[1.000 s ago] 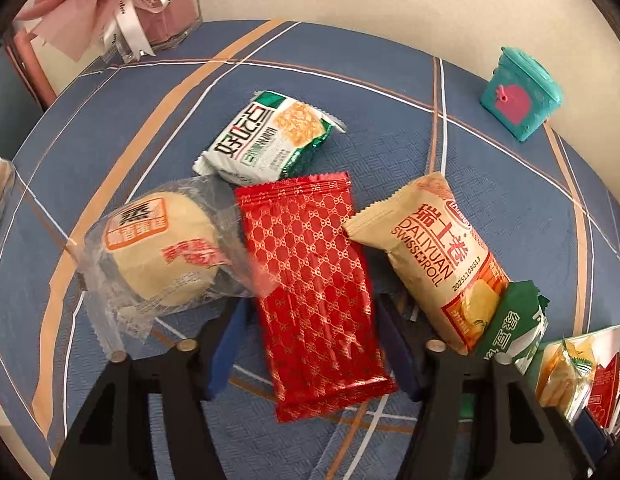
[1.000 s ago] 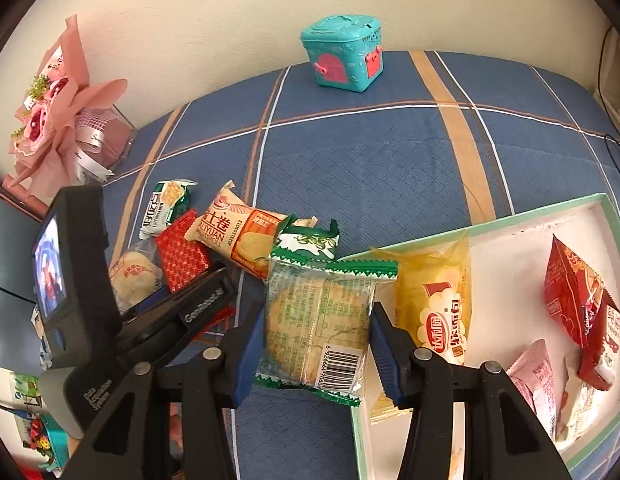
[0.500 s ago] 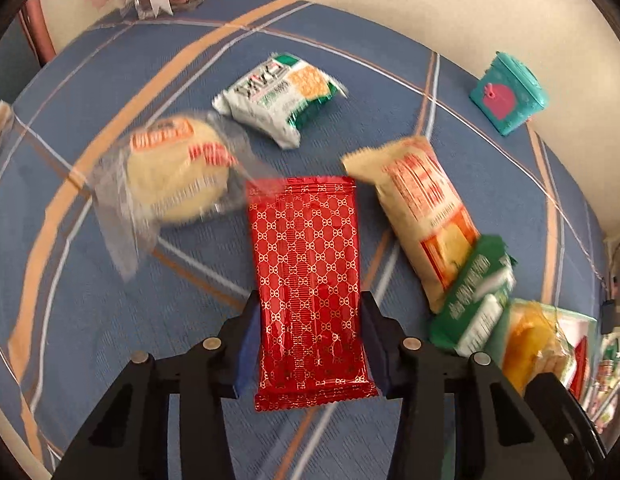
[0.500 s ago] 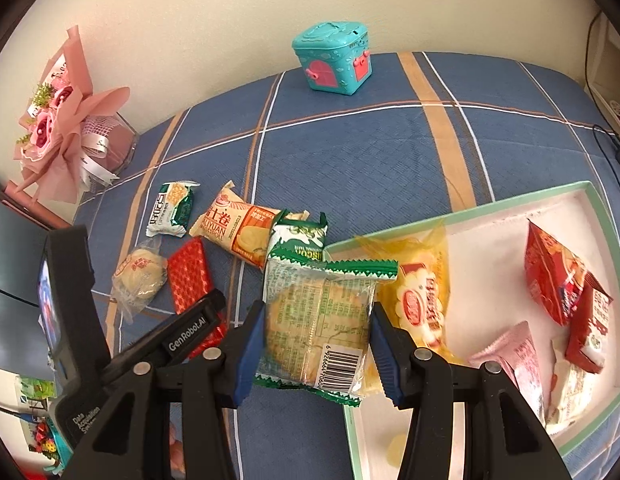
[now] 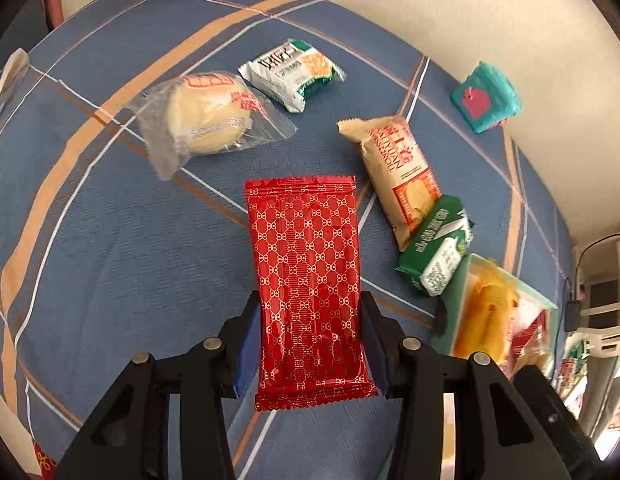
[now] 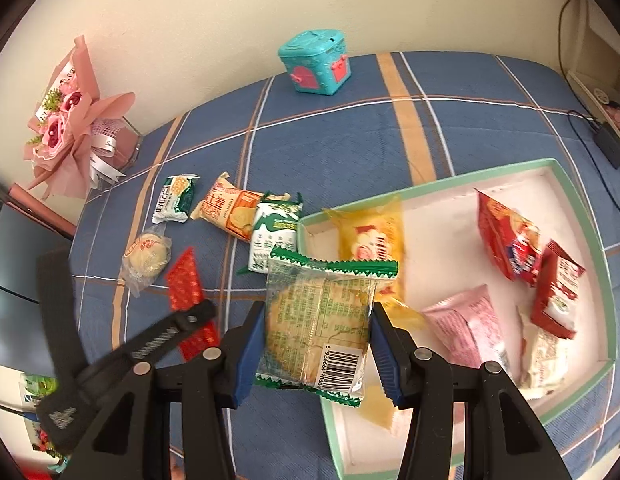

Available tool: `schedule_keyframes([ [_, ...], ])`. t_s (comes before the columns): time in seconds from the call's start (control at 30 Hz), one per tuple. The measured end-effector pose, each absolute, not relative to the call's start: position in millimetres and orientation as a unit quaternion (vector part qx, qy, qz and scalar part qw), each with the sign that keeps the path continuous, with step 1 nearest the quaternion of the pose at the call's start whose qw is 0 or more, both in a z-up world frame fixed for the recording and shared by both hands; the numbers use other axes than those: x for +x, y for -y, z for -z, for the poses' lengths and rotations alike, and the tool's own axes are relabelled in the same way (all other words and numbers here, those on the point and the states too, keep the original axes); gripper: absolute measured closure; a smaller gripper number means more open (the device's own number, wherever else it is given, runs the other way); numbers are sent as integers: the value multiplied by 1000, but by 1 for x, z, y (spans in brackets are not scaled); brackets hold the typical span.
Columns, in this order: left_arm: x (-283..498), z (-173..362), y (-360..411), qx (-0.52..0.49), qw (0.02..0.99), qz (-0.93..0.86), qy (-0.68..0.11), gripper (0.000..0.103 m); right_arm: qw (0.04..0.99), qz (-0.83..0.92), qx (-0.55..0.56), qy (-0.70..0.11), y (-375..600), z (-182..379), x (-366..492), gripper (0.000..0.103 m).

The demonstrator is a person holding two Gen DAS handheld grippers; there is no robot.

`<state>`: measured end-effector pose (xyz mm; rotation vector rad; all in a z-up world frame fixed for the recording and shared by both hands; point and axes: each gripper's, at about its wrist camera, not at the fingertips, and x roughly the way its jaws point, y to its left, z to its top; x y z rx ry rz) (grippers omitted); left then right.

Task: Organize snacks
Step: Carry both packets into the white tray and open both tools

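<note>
Above the blue table (image 5: 110,240), left gripper (image 5: 310,344) fingers clamp red packet (image 5: 308,280); right gripper (image 6: 316,352) grips cracker pack (image 6: 318,320) near tray (image 6: 582,216).

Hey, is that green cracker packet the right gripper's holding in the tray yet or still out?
Out. The green cracker packet is clamped in the right gripper, over the tray's near corner.
</note>
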<state>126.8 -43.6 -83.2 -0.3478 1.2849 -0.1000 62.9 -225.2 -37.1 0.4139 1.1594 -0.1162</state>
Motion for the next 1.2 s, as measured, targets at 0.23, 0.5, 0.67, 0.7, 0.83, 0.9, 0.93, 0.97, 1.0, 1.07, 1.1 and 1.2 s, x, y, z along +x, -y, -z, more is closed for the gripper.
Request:
schedule_keyframes([
  [0.23, 90, 46, 36, -167, 797, 62, -578, 56, 807, 67, 209, -549, 250, 38, 50, 50],
  [0.5, 68, 32, 92, -124, 802, 115, -573, 56, 794, 100, 231, -554, 295, 48, 32, 50],
  [0.67, 56, 29, 148, -77, 797, 161, -576, 55, 784, 124, 244, -557, 326, 51, 22, 50],
  [0.7, 54, 29, 156, -70, 797, 169, -576, 55, 783, 128, 246, -557, 332, 52, 21, 50],
  [0.83, 46, 30, 186, -50, 793, 192, -576, 56, 777, 150, 253, -556, 354, 51, 14, 49],
  [0.9, 43, 32, 194, -56, 785, 204, -582, 56, 775, 158, 260, -554, 365, 51, 10, 49],
  [0.93, 42, 33, 196, -57, 783, 207, -584, 56, 773, 159, 265, -554, 370, 52, 8, 49],
  [0.97, 41, 33, 199, -56, 782, 209, -585, 56, 772, 160, 269, -553, 373, 52, 7, 49],
  [1.0, 42, 35, 204, -54, 781, 210, -585, 56, 771, 162, 272, -553, 376, 53, 6, 49],
  [1.07, 42, 37, 207, -53, 780, 212, -586, 56, 769, 165, 275, -553, 380, 53, 5, 49],
  [1.1, 43, 38, 208, -53, 779, 213, -587, 56, 768, 166, 276, -553, 381, 53, 4, 49],
  [1.2, 47, 42, 207, -54, 777, 210, -591, 56, 768, 164, 276, -554, 383, 52, 4, 49],
])
